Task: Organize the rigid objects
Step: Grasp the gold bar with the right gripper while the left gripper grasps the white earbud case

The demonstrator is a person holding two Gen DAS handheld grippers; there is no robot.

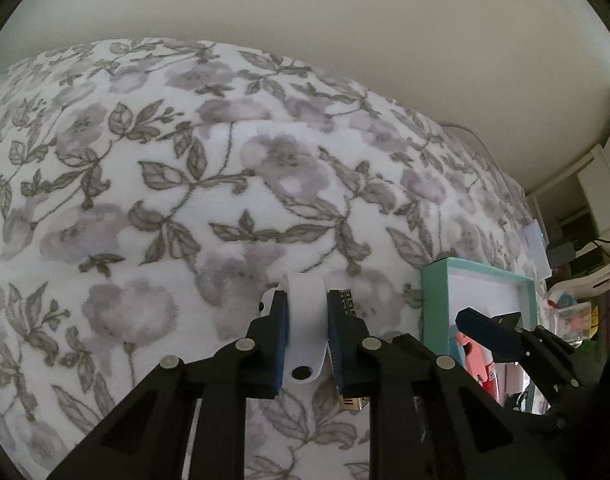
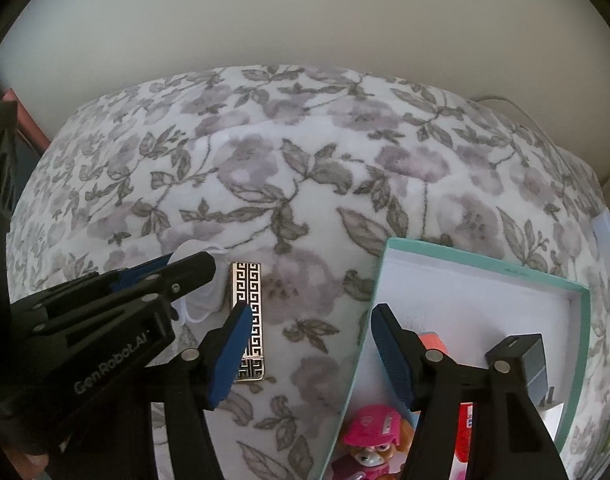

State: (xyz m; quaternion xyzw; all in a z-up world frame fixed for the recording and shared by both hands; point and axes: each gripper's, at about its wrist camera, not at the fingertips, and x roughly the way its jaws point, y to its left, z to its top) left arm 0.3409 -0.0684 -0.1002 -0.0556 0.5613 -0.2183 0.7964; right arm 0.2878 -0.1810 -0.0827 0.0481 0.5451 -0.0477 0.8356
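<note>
A: Fingers (image 1: 279, 312) on left gripper (image 1: 307, 316) clamped on white strap (image 1: 305, 320), over floral bed (image 1: 145, 200).
B: Right gripper (image 2: 309, 344) apart, empty, above teal box (image 2: 581, 344) edge; patterned lighter (image 2: 247, 316) beside.

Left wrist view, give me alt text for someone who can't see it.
The left gripper is shut on a white plastic piece above a floral blanket. A gold and black patterned bar lies just right of it. Further right, the right gripper hangs open over a teal-rimmed box.
</note>
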